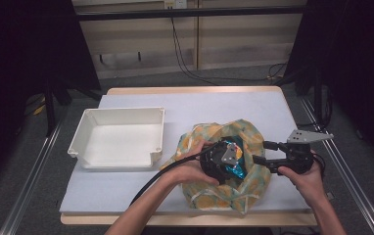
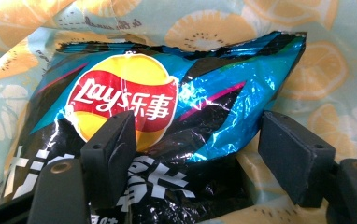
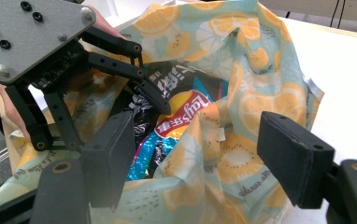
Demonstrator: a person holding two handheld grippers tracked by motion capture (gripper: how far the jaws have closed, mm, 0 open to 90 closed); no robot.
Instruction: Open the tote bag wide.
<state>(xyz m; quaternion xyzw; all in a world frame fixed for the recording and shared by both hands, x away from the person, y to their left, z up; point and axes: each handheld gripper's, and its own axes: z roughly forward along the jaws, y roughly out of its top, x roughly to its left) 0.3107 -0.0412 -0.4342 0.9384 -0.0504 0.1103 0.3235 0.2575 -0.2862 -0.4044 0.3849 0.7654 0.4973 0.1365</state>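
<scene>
A blue and black chip bag [image 2: 167,121] is lying inside an open cloth bag [image 1: 253,188] printed with orange slices, which is sitting on the table [image 1: 126,191] near the front edge, well right of the white tray [image 1: 84,134]. In the left gripper view the chip bag's long axis is running across the picture, crimped top edge facing away from the camera, logo side up. The red and yellow badge is reading "Lay's" with Chinese characters next to it, and more big white characters are showing lower down, partly hidden behind a jaw.

The left gripper [image 1: 222,159] is hanging right over the chip bag inside the cloth bag, jaws spread wide and not pinching it. The right gripper [image 1: 262,152] is sitting at the cloth bag's right rim, jaws wide too, with a fold of fabric between them but no squeeze I can make out.
</scene>
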